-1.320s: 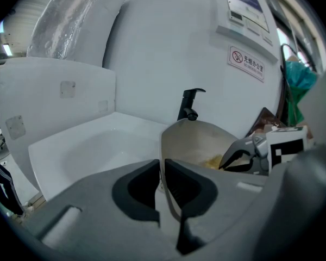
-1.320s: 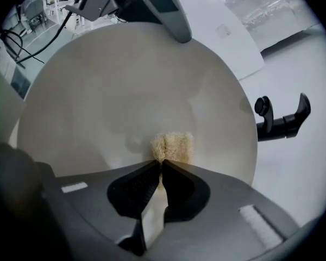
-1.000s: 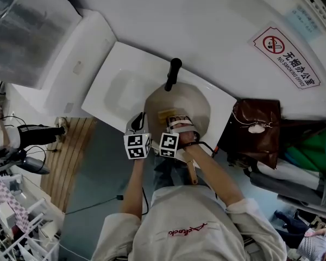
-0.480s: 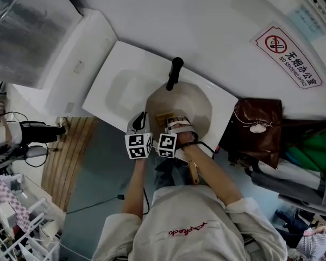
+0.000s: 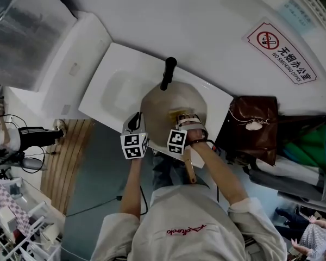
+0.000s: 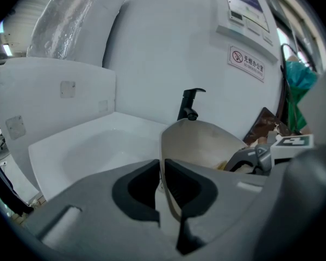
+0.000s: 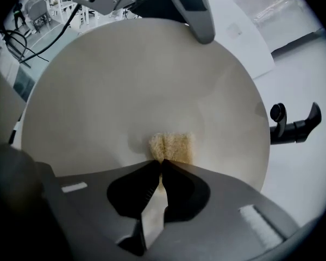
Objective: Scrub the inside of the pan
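**Sponge slides right across the pan floor while the left grip holds steady**

At the far left, the white sink [image 5: 115,87] has a shallow basin that looks bare and dry, with no dishes or standing water showing. The black tap [image 5: 168,73] rises at its right end.

The left gripper [image 6: 162,173] has not shifted over the last second. Its jaws are pinched on the near rim of the pan [image 5: 171,98], with the thin wall running up between the pads. The pan sits at the right end of the sink, just below the tap, and appears tipped up toward the person, so this grip seems to be what steadies it.

Inside the pan is only the yellow sponge [image 7: 172,147], lying flat against the pale floor. No suds, water or food residue can be seen on the surface.

The right gripper [image 7: 161,165] nips the near edge of the sponge between closed jaws. In the head view it has travelled rightward across the pan within the last half second, taking the sponge with it. That reads as a scrubbing stroke in progress: the middle has been passed over, and the left side and the walls probably still need covering.

Further right, a brown bag [image 5: 252,128] stands beside the sink, and its contents cannot be seen.
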`<state>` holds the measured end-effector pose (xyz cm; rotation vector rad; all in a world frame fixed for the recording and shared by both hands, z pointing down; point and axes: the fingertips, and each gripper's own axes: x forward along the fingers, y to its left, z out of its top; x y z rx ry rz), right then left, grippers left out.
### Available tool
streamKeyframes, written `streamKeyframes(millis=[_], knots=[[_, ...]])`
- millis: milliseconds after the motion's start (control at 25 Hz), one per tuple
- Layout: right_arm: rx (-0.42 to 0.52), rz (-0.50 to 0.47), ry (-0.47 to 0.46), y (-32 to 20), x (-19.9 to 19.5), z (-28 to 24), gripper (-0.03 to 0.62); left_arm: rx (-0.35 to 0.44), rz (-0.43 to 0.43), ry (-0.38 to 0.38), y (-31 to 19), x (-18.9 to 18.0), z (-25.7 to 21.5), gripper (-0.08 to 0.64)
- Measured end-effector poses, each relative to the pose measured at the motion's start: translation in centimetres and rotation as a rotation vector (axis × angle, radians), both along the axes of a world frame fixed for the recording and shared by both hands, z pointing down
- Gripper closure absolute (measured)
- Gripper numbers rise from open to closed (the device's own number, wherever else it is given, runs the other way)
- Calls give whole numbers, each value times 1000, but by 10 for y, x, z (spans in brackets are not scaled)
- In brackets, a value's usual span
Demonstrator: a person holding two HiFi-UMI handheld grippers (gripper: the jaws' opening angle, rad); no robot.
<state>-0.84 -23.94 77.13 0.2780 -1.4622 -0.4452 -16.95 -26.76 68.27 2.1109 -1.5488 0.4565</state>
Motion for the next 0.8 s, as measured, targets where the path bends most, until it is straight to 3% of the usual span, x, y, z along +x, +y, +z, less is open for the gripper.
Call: streamKeyframes(millis=[320,600,800], knots=[[0,28,49,-6,36,2,566,1,-1,-6,0,0,0,529],[5,43,35,-5,32,-3,566,0,-2,-6,1,0,0,529],[-3,26,-13,5,5,-8,566,0,-6,-5,1,0,0,529]])
